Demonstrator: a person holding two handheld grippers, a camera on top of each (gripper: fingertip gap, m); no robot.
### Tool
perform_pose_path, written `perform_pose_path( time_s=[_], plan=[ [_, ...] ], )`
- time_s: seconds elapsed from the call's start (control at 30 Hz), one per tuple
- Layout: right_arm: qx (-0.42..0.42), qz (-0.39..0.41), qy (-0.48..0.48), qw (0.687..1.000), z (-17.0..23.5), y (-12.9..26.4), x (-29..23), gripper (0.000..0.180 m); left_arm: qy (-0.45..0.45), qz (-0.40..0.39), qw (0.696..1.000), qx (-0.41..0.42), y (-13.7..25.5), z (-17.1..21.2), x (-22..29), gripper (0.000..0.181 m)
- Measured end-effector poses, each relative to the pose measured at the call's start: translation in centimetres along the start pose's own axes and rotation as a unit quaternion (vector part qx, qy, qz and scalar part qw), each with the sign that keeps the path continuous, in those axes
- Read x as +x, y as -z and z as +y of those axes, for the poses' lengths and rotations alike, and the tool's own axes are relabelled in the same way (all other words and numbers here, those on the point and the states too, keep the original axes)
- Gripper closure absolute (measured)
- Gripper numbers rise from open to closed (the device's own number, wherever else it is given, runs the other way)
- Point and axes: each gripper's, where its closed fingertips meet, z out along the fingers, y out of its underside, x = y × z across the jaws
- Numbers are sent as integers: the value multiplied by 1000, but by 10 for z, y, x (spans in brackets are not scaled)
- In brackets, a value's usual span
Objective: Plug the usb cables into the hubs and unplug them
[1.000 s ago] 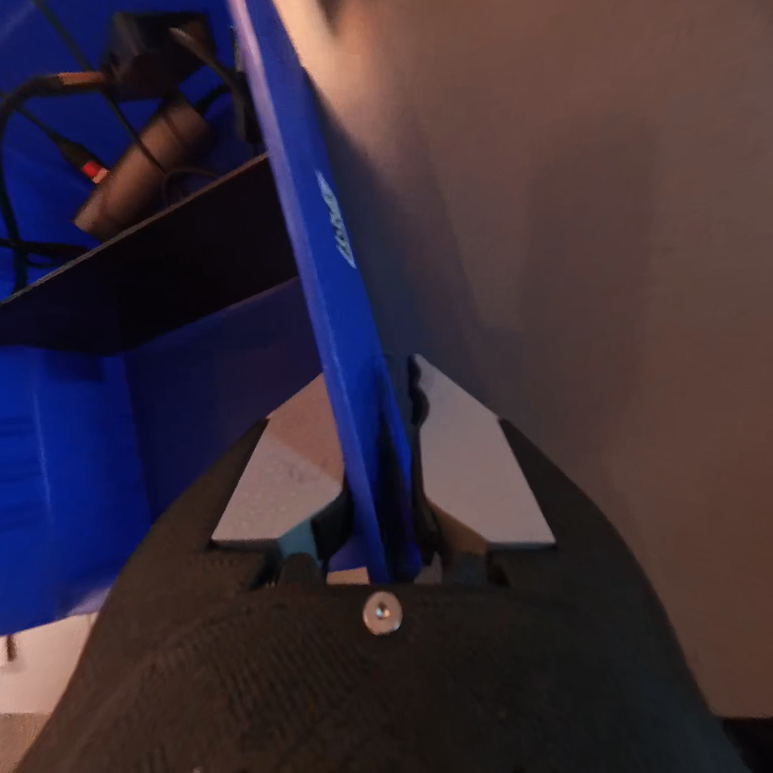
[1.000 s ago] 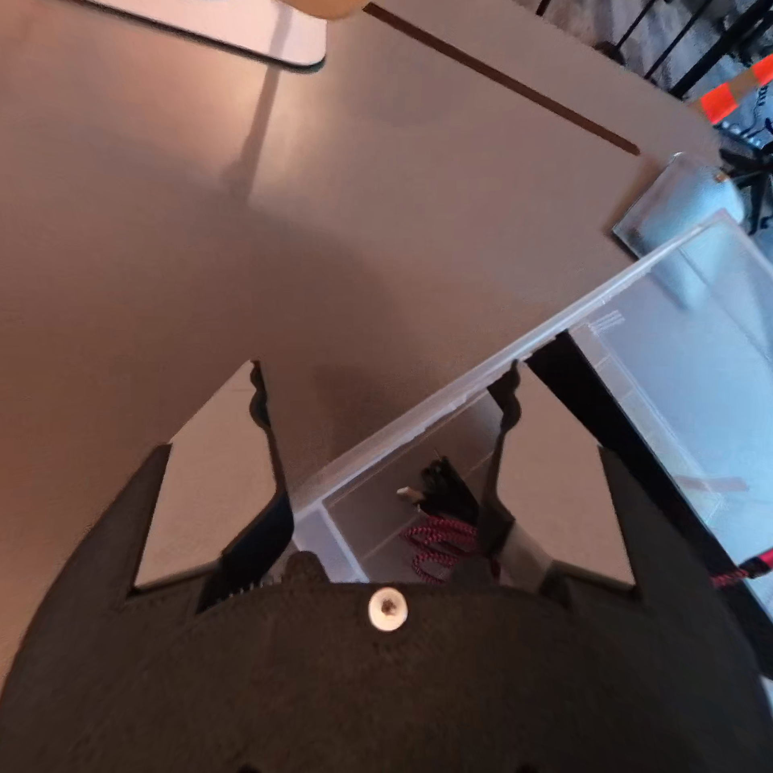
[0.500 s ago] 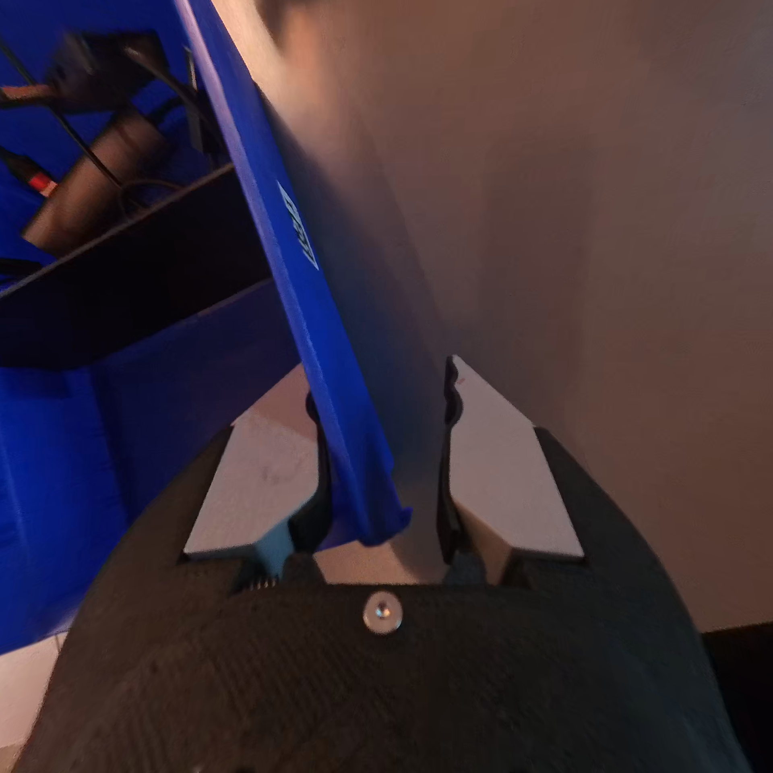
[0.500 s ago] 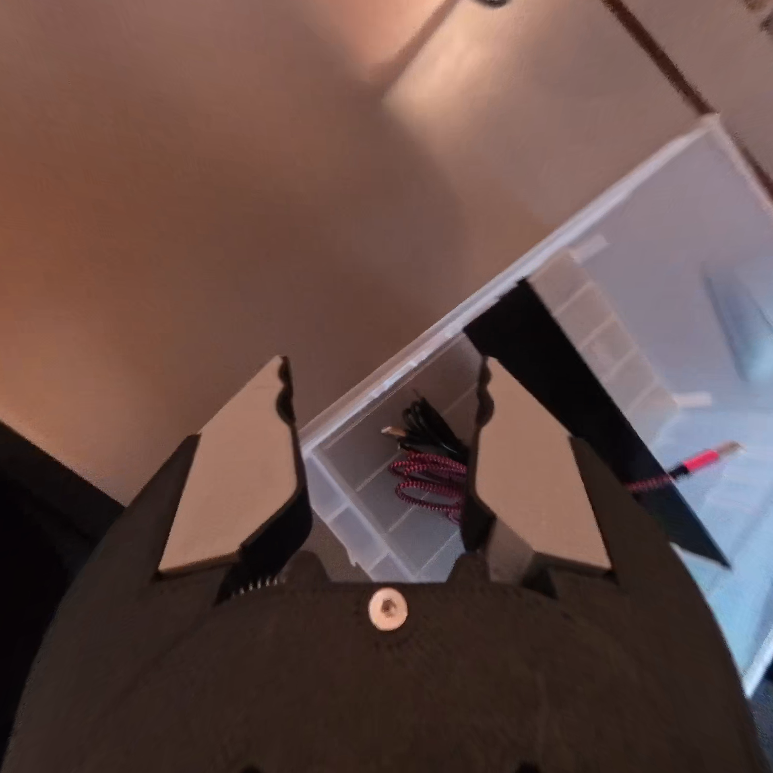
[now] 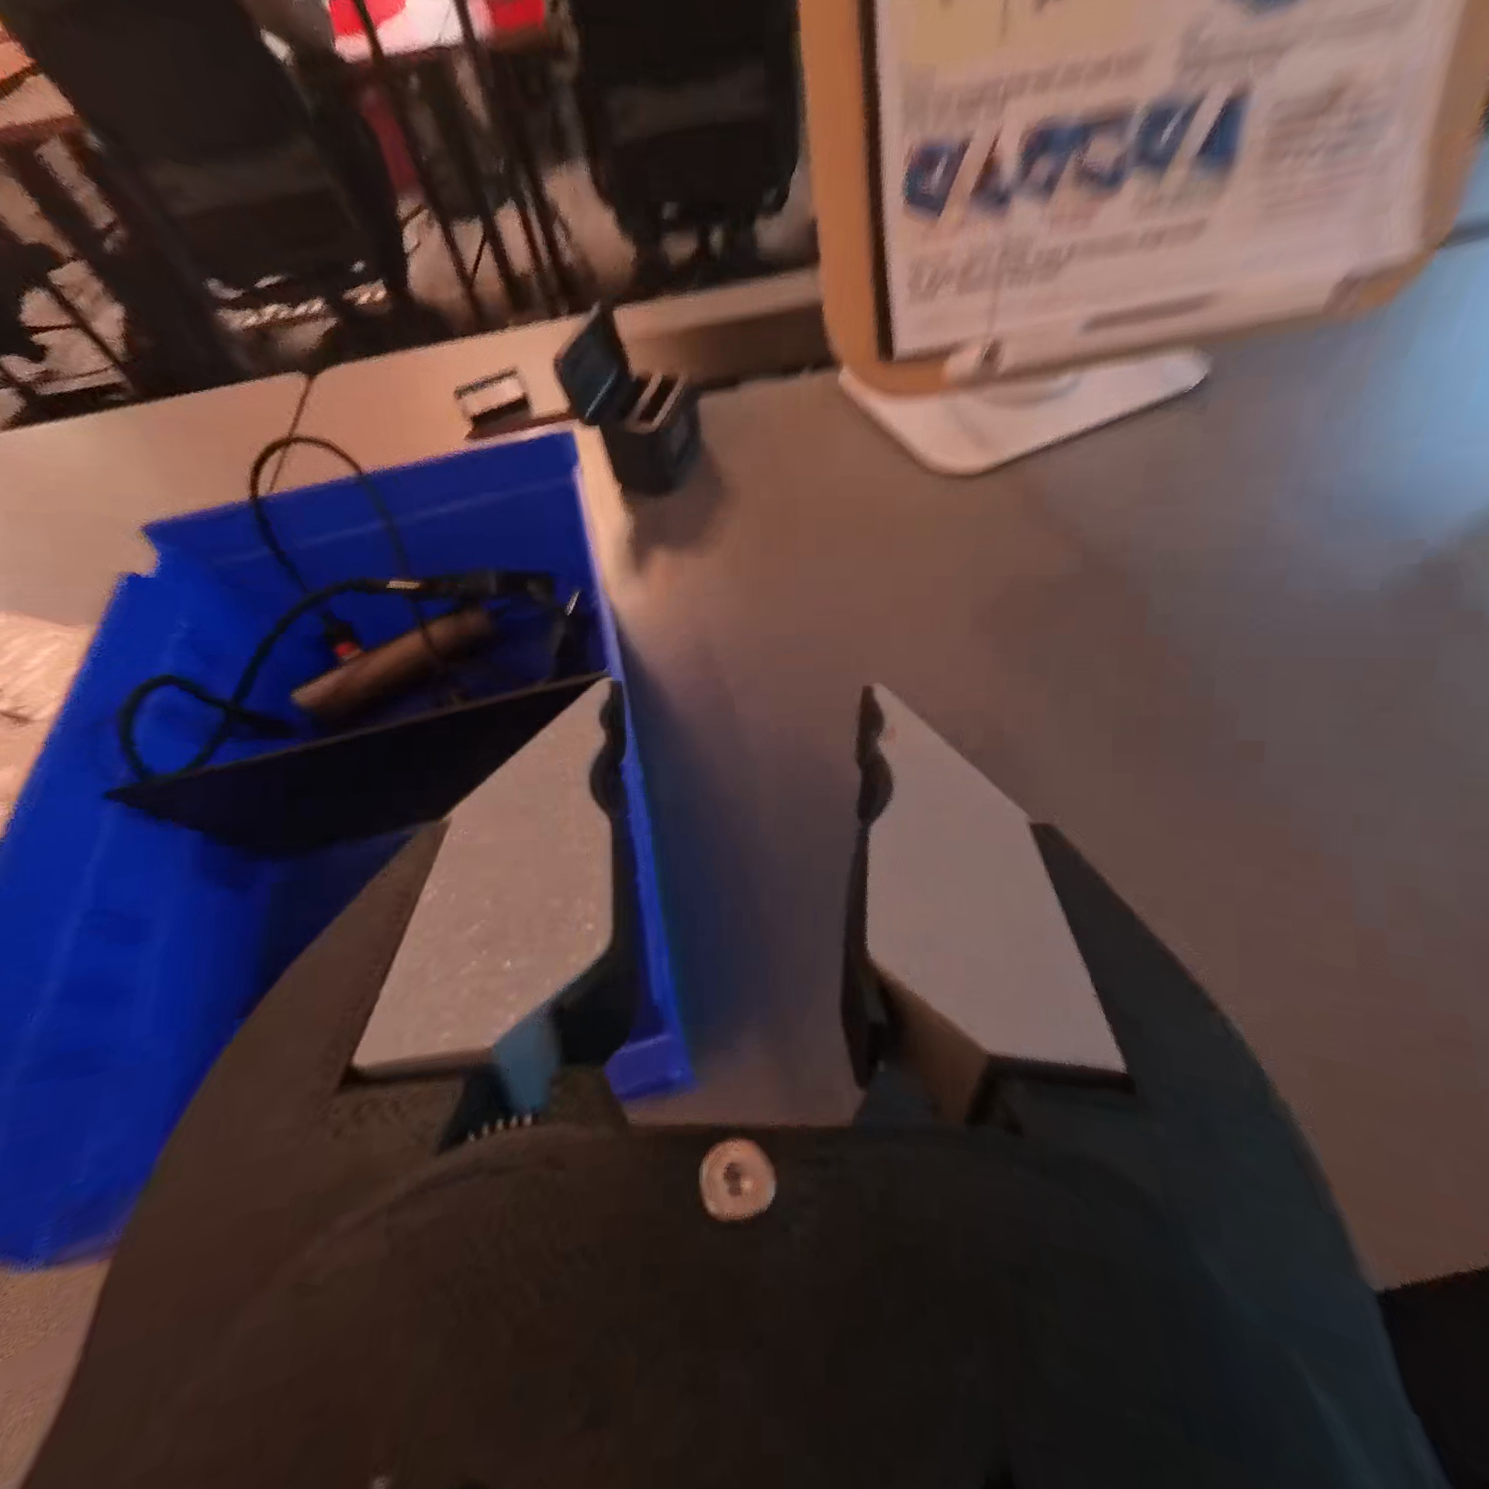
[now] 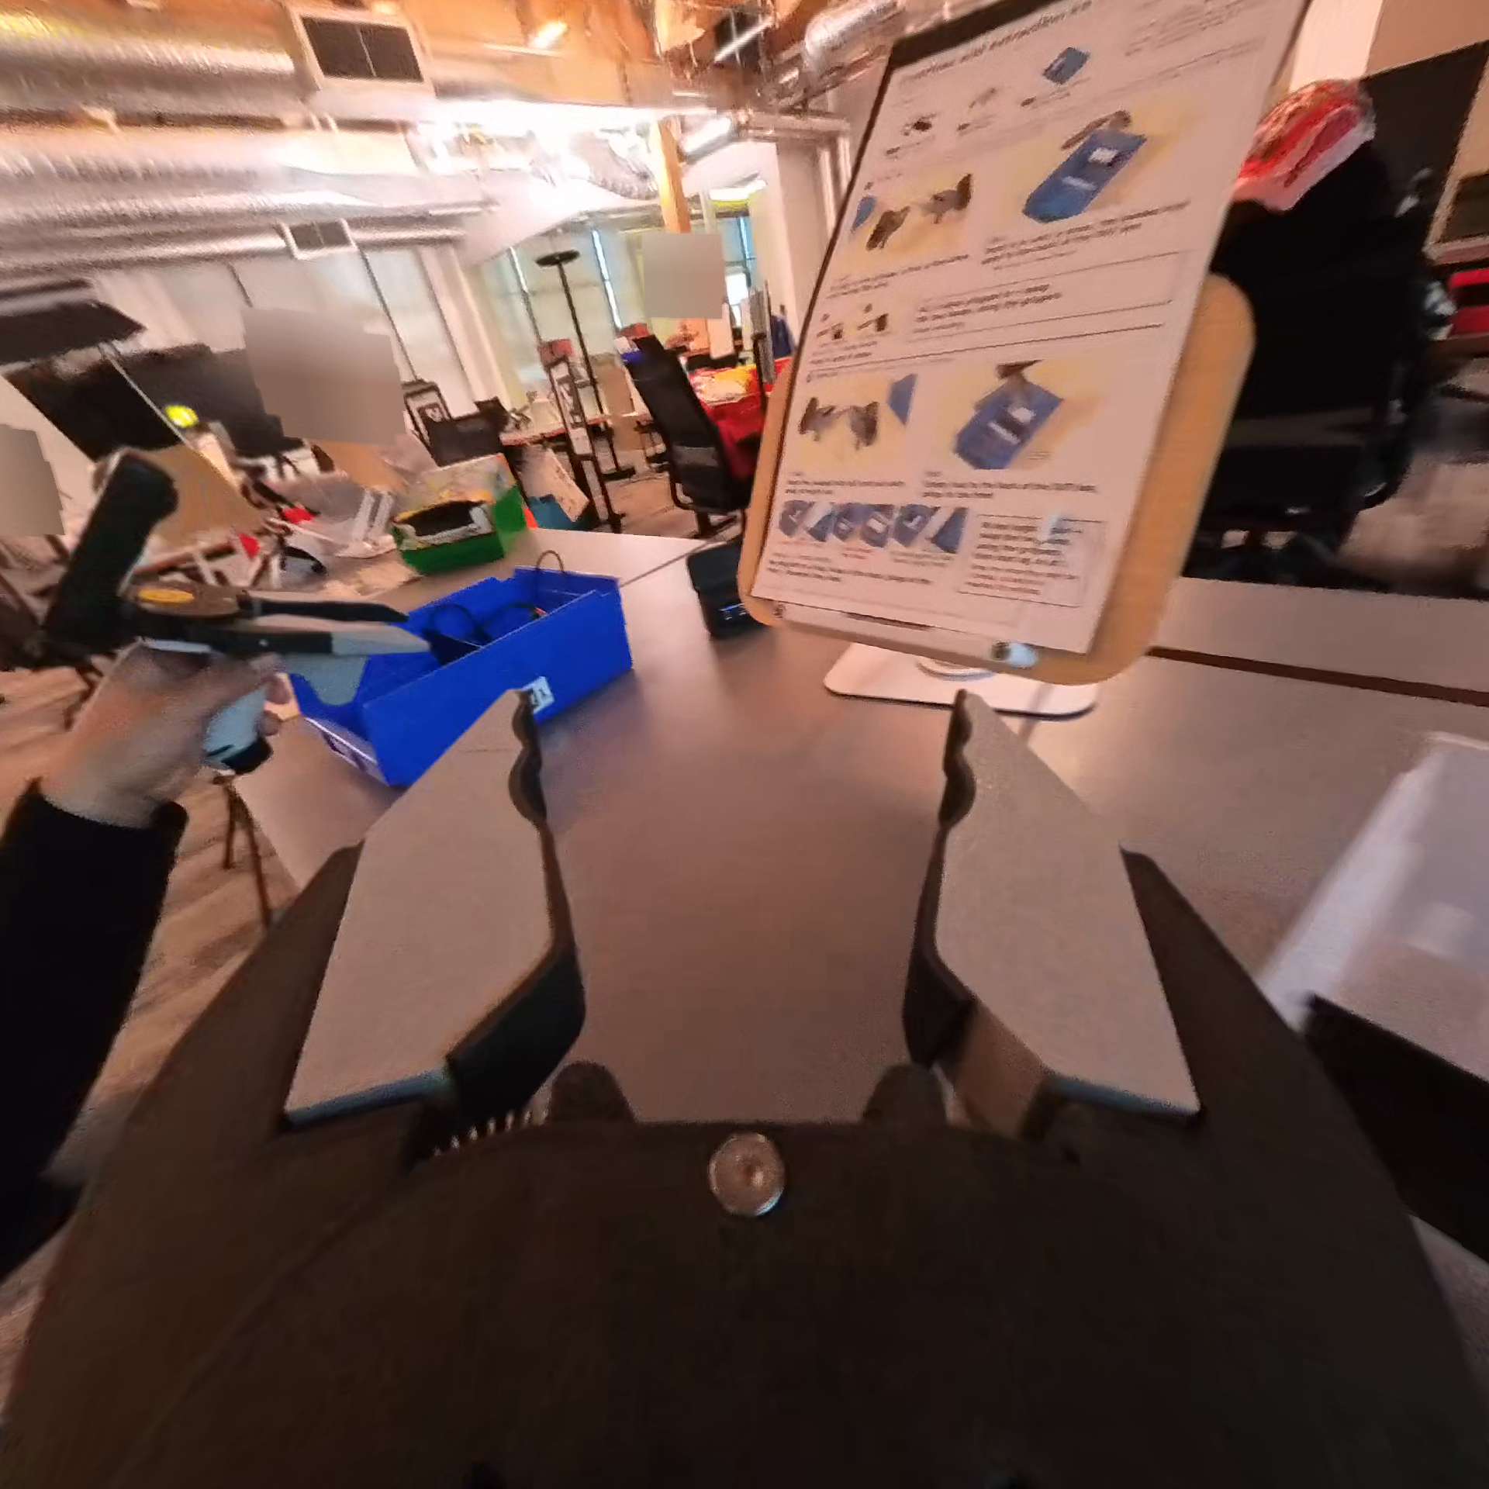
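A blue bin (image 5: 161, 926) sits on the grey table (image 5: 1047, 725), split by a black divider (image 5: 346, 765). Its far compartment holds a dark hub (image 5: 387, 681) and black usb cables (image 5: 266, 644). My left gripper (image 5: 737, 701) is open and empty, with its left finger over the bin's right wall. In the right wrist view the blue bin (image 6: 499, 669) lies far left, and my left gripper (image 6: 403, 638), held by a hand (image 6: 153, 725), hovers at its near end. My right gripper (image 6: 741, 709) is open and empty above the bare table. A clear bin (image 6: 1410, 886) lies at its right.
An instruction board (image 6: 991, 362) on a white base (image 6: 959, 685) stands at the table's back; it also shows in the left wrist view (image 5: 1128, 161). A small black device (image 5: 644, 435) sits behind the blue bin. A green bin (image 6: 459, 532) and chairs stand beyond the table. There is about 40 cm between the tips of the two grippers.
My left gripper let go of the blue bin's wall, opened wide and rose. My right gripper drew back from the clear bin and tilted up, now facing across the table.
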Motion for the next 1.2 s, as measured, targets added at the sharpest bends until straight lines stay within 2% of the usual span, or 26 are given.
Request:
perform_pose_path(
  time_s=[0.1,0.13,0.33,0.4,0.5,0.53,0.57,0.63,0.77,1.2],
  plan=[
    [-46,-5,11,999,30,-27,-15,72,60,6,997,49,8,-17,-2,89],
    [-57,-5,21,998,39,-34,-19,71,68,1,996,60,10,-20,-5,87],
    [-117,-23,18,993,102,-74,-23,70,42,17,997,62,12,-23,4,89],
    [-146,-1,31,989,128,-83,-9,70,23,13,999,47,10,-19,6,92],
    [-184,44,74,979,157,-88,18,72,-9,19,1000,15,7,-9,12,110],
    [-192,60,82,976,162,-88,26,74,-12,20,1000,12,6,-8,13,110],
    [-202,66,76,974,165,-89,30,79,-13,23,1000,14,6,-8,14,110],
    [-206,52,61,975,166,-89,30,78,-10,30,999,16,5,-9,16,109],
    [-178,39,45,982,158,-88,29,88,-26,27,999,6,1,-6,18,109],
    [-186,48,60,979,161,-88,28,91,-51,22,998,-21,-2,3,27,108]
  ],
)
